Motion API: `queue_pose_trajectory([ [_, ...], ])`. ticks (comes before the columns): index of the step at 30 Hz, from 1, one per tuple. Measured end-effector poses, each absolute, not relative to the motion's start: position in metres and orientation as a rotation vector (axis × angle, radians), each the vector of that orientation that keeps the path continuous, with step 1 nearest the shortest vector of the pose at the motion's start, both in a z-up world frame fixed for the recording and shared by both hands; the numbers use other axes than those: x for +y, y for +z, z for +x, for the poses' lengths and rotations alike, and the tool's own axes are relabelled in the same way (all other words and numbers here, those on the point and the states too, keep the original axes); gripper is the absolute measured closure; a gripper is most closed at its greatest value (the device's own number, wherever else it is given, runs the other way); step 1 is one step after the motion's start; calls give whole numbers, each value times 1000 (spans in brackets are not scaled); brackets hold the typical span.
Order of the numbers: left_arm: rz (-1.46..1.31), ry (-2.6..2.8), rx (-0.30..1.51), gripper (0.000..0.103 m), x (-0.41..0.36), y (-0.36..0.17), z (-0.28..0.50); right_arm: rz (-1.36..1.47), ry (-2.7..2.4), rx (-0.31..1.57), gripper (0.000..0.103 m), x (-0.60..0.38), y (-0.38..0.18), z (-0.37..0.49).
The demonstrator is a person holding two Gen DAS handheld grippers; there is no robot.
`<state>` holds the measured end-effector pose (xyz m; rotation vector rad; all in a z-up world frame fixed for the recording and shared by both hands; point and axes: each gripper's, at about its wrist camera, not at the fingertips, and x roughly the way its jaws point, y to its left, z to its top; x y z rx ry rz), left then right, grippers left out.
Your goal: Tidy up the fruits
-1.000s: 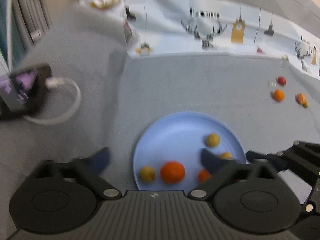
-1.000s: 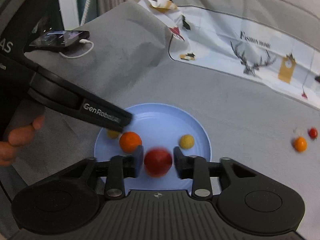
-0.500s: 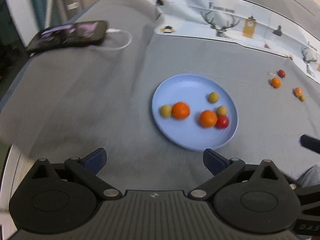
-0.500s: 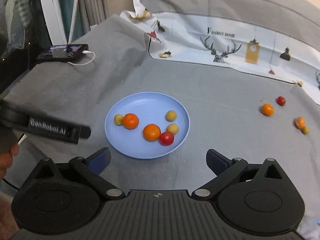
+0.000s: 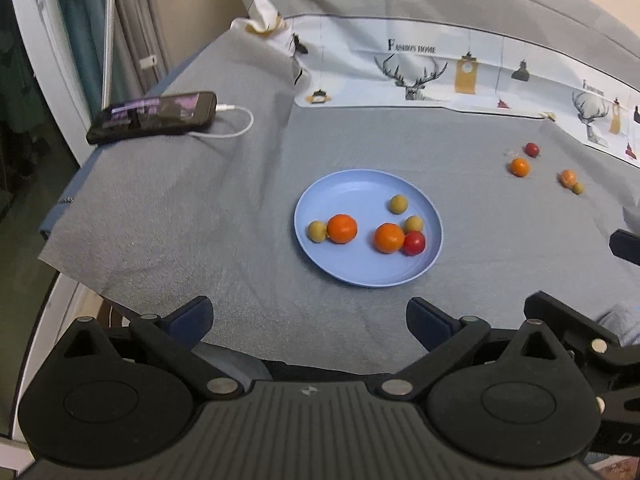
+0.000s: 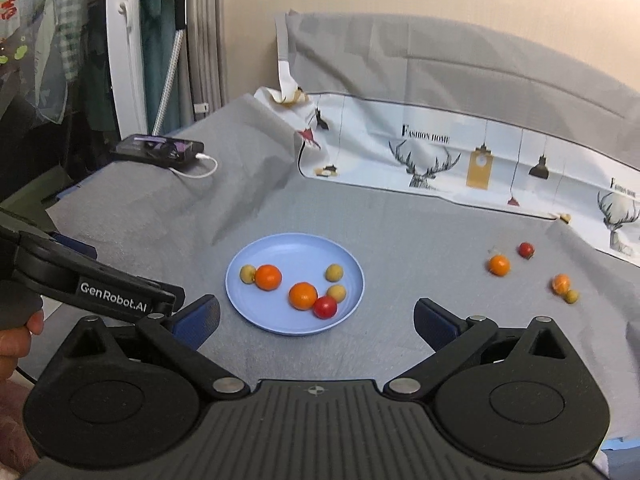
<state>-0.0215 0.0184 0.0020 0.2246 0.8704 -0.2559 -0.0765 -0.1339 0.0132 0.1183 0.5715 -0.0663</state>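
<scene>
Left wrist view: the left gripper (image 5: 308, 316) is seen with its jaws spread wide and nothing between them, held above the near edge of the grey cloth (image 5: 200, 208). Beyond it the blue plate (image 5: 360, 188) lies on the cloth, and six fruits are gathered in it: a red cherry tomato (image 5: 414, 242) touching an orange fruit (image 5: 389, 237), a yellow-green fruit (image 5: 413, 224) just behind them, another yellow-green fruit (image 5: 399, 203) set apart towards the far rim, and a second orange fruit (image 5: 342, 229) touching a third yellow-green fruit (image 5: 317, 231) at the left side. Four fruits are left on the cloth, well apart from the plate to the right: a loose red tomato (image 5: 532, 149), a loose orange fruit (image 5: 519, 167), and a small orange fruit (image 5: 568, 177) beside a small green fruit (image 5: 577, 188). A phone (image 5: 154, 117) with a white cable (image 5: 236, 124) plugged in lies at the far left corner.

From the right wrist view, the right gripper (image 6: 316, 320) is shown released, its jaws having just been opening, with nothing held between them; a person's hand (image 6: 18, 334) is seen at the left edge.
</scene>
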Motion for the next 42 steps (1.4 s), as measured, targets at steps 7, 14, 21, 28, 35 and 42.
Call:
queue_pose_trajectory([
  [7,241,-262,800,0,16,18,-42,100,-77,520,1,-129,23,-94],
  [14,211,-264,782,0,26,22,-55,82,-91,494,1,-122,30,-107],
  [21,196,-272,762,0,32,27,-60,60,-99,480,1,-117,34,-110],
  [28,181,-268,759,0,37,28,-60,43,-92,477,1,-113,35,-110],
  [35,187,-272,763,0,36,26,-58,47,-91,484,1,-115,34,-110],
  [42,203,-272,770,0,31,24,-55,60,-91,499,1,-118,30,-105],
])
